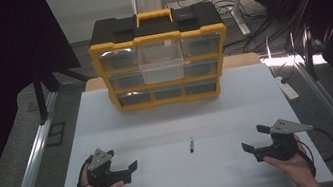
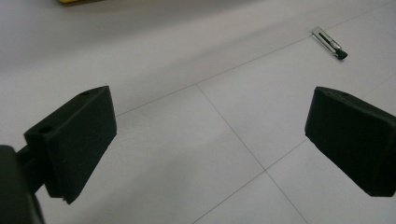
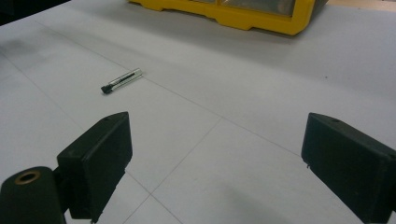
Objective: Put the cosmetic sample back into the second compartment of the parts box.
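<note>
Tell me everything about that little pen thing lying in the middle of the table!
The pen is small and slim, with a silvery, metallic-looking barrel and a dark cap at one end. It lies flat on the white table, midway between the two grippers, pointing roughly toward the yellow drawer box. Nothing touches it but the table; it rests beside a thin line on the surface.

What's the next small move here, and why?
Probably bring the right gripper in toward the small pen-like item: it lies loose on the white mat between both open grippers, nothing is held, and the organizer's top middle drawer stands pulled out.
</note>
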### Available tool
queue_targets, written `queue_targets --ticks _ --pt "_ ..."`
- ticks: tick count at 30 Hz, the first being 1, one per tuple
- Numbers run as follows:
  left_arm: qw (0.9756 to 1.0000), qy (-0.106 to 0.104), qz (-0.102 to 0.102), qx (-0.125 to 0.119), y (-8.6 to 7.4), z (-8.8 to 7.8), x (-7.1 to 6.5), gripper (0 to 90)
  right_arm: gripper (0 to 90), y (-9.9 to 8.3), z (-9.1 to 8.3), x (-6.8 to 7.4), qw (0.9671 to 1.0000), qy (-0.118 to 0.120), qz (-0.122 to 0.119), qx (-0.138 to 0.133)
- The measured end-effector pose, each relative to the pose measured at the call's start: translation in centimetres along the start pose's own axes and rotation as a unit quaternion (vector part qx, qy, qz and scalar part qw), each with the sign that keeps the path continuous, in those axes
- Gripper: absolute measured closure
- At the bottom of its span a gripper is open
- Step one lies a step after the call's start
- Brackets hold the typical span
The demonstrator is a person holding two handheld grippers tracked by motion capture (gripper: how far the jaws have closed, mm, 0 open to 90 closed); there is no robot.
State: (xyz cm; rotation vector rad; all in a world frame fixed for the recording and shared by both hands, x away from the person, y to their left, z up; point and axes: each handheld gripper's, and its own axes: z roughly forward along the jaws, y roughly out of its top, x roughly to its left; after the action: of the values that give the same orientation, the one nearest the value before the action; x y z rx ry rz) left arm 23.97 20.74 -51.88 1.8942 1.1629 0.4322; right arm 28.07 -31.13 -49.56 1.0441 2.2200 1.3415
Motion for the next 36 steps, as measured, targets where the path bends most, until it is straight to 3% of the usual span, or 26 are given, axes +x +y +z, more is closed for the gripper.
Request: queue_targets --ticks 7,16,36 --pt "0.9999 -0.003 0.013 0.005 0.0 0.4 -0.1 2.6 9.1 0.0 0.0 -0.2 1.0000 0.003 0.002 0.001" --pt "0.9999 -0.006 0.008 -0.001 -0.2 0.0 0.3 2.9 9.3 0.0 0.2 0.2 1.0000 0.004 -0.001 0.008" --pt "0.9997 -0.017 0.019 0.005 0.2 0.6 0.0 3.2 8.9 1.0 0.7 0.2 0.9999 0.007 -0.002 0.015"
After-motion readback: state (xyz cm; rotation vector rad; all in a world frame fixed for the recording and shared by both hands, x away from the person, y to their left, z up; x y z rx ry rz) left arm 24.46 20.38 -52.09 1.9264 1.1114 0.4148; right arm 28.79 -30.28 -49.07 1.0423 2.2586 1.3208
